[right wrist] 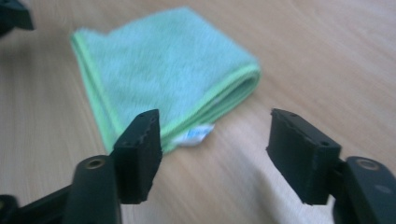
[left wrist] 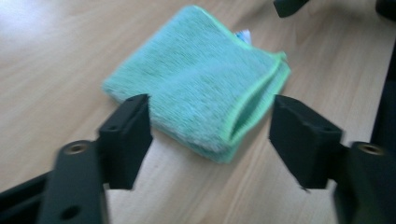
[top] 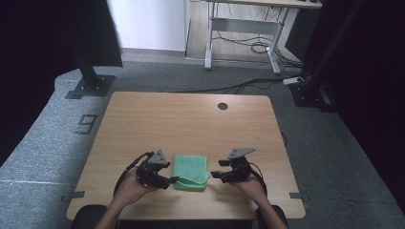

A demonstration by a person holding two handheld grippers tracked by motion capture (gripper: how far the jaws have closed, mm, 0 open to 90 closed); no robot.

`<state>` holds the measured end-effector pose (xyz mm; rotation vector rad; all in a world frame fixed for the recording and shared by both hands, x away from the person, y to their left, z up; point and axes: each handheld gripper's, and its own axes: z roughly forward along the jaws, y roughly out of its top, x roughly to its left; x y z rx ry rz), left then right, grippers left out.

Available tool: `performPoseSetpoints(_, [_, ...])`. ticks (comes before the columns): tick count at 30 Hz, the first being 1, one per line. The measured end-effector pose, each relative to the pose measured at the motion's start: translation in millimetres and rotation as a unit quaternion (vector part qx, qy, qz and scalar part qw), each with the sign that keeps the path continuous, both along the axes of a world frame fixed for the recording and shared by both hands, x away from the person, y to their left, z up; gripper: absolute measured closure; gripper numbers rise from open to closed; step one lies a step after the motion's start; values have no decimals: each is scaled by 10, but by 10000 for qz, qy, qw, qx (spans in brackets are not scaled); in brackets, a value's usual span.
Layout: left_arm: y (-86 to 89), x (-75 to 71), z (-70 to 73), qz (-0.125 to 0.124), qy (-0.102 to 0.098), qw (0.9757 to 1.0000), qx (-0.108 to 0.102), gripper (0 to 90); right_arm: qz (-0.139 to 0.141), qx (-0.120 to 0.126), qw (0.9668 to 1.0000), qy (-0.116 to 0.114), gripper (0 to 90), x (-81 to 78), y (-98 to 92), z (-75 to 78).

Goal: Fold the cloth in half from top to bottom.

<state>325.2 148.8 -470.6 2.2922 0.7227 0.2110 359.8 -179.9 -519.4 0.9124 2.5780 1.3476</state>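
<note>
Left gripper [top: 175, 180]: held in the person's left hand [top: 131, 187] at the near edge of the table [top: 191, 114]; jaws apart, released, nothing clamped; tips just beside the left side of the cloth [top: 191, 171]. In the left gripper view the left gripper [left wrist: 211, 135] has its two black jaws standing wide, with the near corner of the cloth [left wrist: 201, 102] lying on the wood ahead of the gap, not pressed by either pad. Right gripper [top: 213, 175]: held in the right hand [top: 248, 183], jaws likewise apart and empty, tips just beside the right side of the cloth. In the right gripper view the right gripper [right wrist: 212, 140] shows open jaws, the cloth [right wrist: 163, 79] ahead and left of centre, its white label [right wrist: 194, 135] at the near folded edge, close by the left jaw. Cloth: green, folded to a small square of several layers, flat on the table, between the two grippers, near the front edge and about midway across. Surroundings: wooden tabletop with a dark round hole [top: 222, 106] near its far edge, well apart from the cloth; grey carpet [top: 57, 143] around; a second desk's legs [top: 241, 33] and loose cables [top: 258, 47] beyond; black stand bases [top: 90, 86] at the far corners. Nothing lies between either gripper and the cloth.
</note>
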Motion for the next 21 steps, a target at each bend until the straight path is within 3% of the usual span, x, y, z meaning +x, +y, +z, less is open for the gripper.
performPoseSetpoints(6, [-53,253,-135,457,-45,9989,12,161,-218,-136,9997,-4,187,83,265,1])
performPoseSetpoints(9, [-77,304,-279,556,6,9982,207,150,-260,-302,9992,-20,155,81,399,-47])
performPoseSetpoints(15, [-48,148,-507,627,104,9975,302,144,-278,-664,9974,20,144,-26,469,-200])
performPoseSetpoints(21, [-128,58,-524,594,-112,9964,589,146,-291,-760,9967,-28,144,-126,407,-233])
